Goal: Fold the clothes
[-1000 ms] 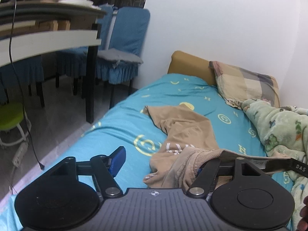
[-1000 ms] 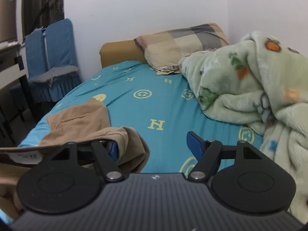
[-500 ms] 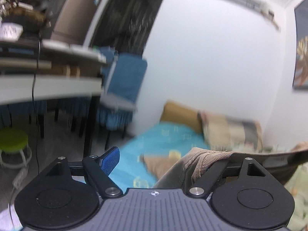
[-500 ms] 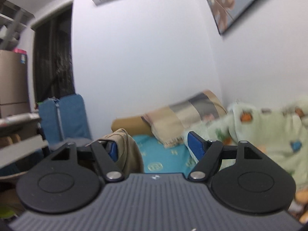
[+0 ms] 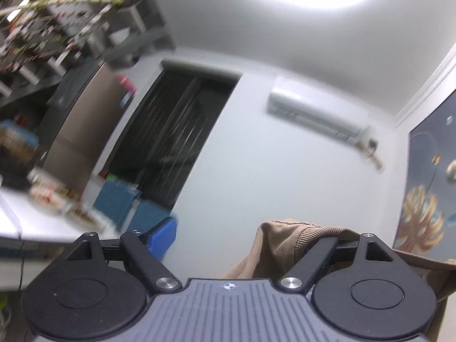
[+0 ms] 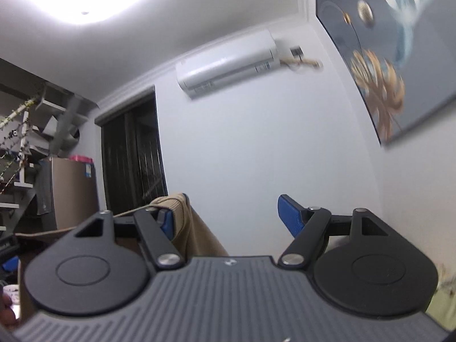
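A tan garment (image 5: 280,246) with a ribbed hem hangs over the right finger of my left gripper (image 5: 239,238). That gripper's jaws stand wide apart, and its blue left pad (image 5: 162,236) is bare. In the right wrist view the same tan garment (image 6: 196,229) is draped over the left finger of my right gripper (image 6: 228,218). This gripper is open too, with its blue right pad (image 6: 289,216) bare. The cloth is stretched between the two grippers. Both cameras point up at the wall and ceiling, so the bed is hidden.
A wall air conditioner (image 5: 316,114) hangs beside a dark doorway (image 5: 171,139). A brown fridge (image 5: 77,131), a white table (image 5: 31,216) and blue chairs (image 5: 119,202) stand at the left. A painting (image 6: 382,57) fills the right wall. A pale green blanket (image 6: 441,305) shows low right.
Both grippers have swung upward from the bed toward the ceiling, carrying the tan garment's hem up with them. The bed, pillow and blanket have dropped out of view.
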`<action>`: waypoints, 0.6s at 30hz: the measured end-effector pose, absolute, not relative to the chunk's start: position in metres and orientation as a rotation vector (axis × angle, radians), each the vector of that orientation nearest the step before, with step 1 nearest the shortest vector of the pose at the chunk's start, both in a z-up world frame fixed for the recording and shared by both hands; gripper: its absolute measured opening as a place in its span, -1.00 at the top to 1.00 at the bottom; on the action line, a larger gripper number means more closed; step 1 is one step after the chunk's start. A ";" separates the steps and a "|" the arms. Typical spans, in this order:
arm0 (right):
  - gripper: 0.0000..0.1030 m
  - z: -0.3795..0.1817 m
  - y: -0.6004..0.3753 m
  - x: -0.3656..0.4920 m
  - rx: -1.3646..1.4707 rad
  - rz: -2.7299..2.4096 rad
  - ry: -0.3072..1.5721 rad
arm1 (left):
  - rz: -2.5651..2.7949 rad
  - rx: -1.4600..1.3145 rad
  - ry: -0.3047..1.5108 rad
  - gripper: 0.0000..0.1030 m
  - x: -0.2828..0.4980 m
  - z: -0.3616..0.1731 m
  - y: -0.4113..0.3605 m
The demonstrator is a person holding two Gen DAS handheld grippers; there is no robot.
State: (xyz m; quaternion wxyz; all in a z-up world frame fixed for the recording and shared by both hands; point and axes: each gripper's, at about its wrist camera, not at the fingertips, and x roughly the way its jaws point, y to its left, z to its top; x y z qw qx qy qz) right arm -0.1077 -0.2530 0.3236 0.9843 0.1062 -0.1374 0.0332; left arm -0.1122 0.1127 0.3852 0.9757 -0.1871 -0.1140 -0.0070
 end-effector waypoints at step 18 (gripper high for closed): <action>-0.62 0.182 -0.283 0.114 0.189 -0.021 0.089 | -0.104 -0.294 0.176 -0.78 0.197 0.233 0.081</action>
